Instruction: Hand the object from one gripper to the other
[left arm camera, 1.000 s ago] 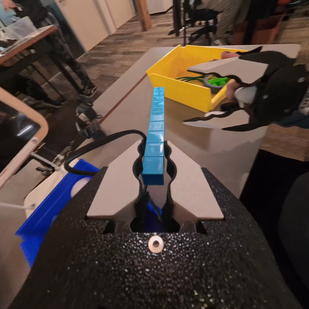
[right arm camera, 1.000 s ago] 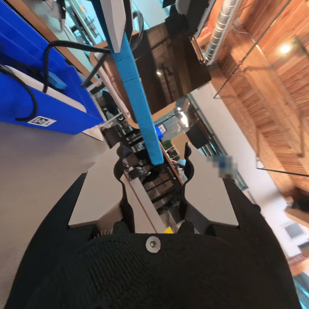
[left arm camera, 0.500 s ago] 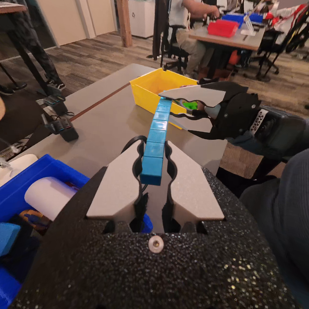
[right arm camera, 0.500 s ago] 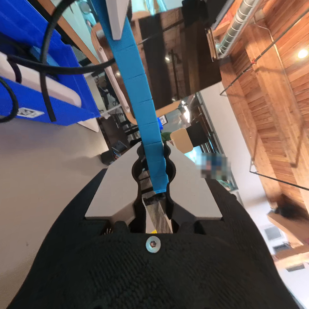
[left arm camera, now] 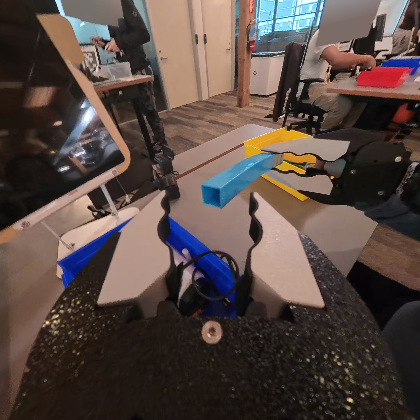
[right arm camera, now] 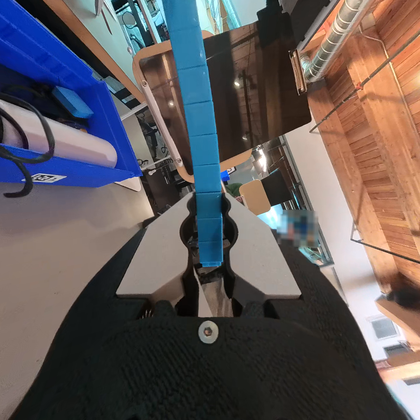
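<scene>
Right tongs (right arm camera: 209,229) clamped on blue bar (left arm camera: 238,176) far end, left tongs (left arm camera: 208,218) agape and empty; looks light, hollow, stiff, slick plastic, so best gripped on flat sides.

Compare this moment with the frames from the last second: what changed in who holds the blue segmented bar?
The left gripper let go: its jaws, clamped on the blue segmented bar until half a second ago, now stand wide apart and clear of the bar's near end. The right gripper, open a second ago, closed on the far end and now carries the bar alone. The yellow bin and blue bin stayed on the table.
</scene>
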Demonstrator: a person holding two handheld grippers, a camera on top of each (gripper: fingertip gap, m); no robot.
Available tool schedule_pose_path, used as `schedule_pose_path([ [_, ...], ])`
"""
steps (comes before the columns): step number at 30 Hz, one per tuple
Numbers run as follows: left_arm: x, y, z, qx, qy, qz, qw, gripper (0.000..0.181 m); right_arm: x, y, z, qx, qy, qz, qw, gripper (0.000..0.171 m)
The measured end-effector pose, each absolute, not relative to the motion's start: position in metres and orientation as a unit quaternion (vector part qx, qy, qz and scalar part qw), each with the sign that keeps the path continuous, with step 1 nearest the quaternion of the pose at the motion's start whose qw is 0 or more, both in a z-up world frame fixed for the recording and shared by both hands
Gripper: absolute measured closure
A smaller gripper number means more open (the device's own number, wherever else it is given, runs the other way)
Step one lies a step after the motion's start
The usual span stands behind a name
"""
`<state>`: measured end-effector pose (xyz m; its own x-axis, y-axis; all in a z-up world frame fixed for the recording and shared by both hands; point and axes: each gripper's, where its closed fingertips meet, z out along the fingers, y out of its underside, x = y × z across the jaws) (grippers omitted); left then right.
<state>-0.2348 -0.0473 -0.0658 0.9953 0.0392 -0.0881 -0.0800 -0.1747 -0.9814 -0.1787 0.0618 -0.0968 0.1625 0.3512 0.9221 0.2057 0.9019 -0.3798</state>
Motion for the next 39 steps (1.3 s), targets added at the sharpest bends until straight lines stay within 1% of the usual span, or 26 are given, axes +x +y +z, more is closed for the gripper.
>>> schedule_pose_path([
  [2, -0.225, -0.043, -0.063, -0.762, 0.049, 0.082, 0.64, 0.102, -0.172, 0.066, -0.096, -0.211, -0.646, 0.038, 0.733, 0.151],
  [6, -0.204, -0.031, -0.067, -0.765, 0.126, 0.157, 0.612, 0.086, -0.148, 0.083, -0.103, -0.212, -0.655, 0.013, 0.725, 0.152],
  [9, -0.167, -0.008, -0.076, -0.754, 0.214, 0.176, 0.596, 0.086, -0.125, 0.095, -0.108, -0.207, -0.655, -0.011, 0.726, 0.152],
  [12, -0.141, 0.017, -0.096, -0.748, 0.294, 0.233, 0.547, 0.098, -0.107, 0.106, -0.116, -0.204, -0.656, -0.036, 0.726, 0.152],
  [15, -0.13, 0.038, -0.115, -0.74, 0.338, 0.295, 0.501, 0.113, -0.098, 0.115, -0.123, -0.191, -0.663, -0.056, 0.722, 0.152],
  [17, -0.126, 0.048, -0.126, -0.738, 0.356, 0.315, 0.48, 0.119, -0.094, 0.119, -0.122, -0.18, -0.665, -0.063, 0.722, 0.152],
  [20, -0.128, 0.06, -0.134, -0.73, 0.36, 0.345, 0.467, 0.135, -0.091, 0.122, -0.12, -0.187, -0.671, -0.039, 0.716, 0.151],
  [23, -0.134, 0.067, -0.127, -0.713, 0.341, 0.371, 0.488, 0.155, -0.091, 0.126, -0.124, -0.208, -0.676, -0.023, 0.706, 0.151],
  [31, -0.134, 0.081, -0.126, -0.735, 0.269, 0.305, 0.544, 0.156, -0.091, 0.14, -0.125, -0.331, -0.66, 0.085, 0.669, 0.149],
  [37, -0.135, 0.085, -0.127, -0.75, 0.225, 0.263, 0.564, 0.159, -0.09, 0.143, -0.129, -0.376, -0.653, 0.129, 0.645, 0.148],
  [39, -0.137, 0.085, -0.122, -0.751, 0.194, 0.242, 0.583, 0.161, -0.091, 0.137, -0.128, -0.382, -0.649, 0.168, 0.636, 0.152],
])
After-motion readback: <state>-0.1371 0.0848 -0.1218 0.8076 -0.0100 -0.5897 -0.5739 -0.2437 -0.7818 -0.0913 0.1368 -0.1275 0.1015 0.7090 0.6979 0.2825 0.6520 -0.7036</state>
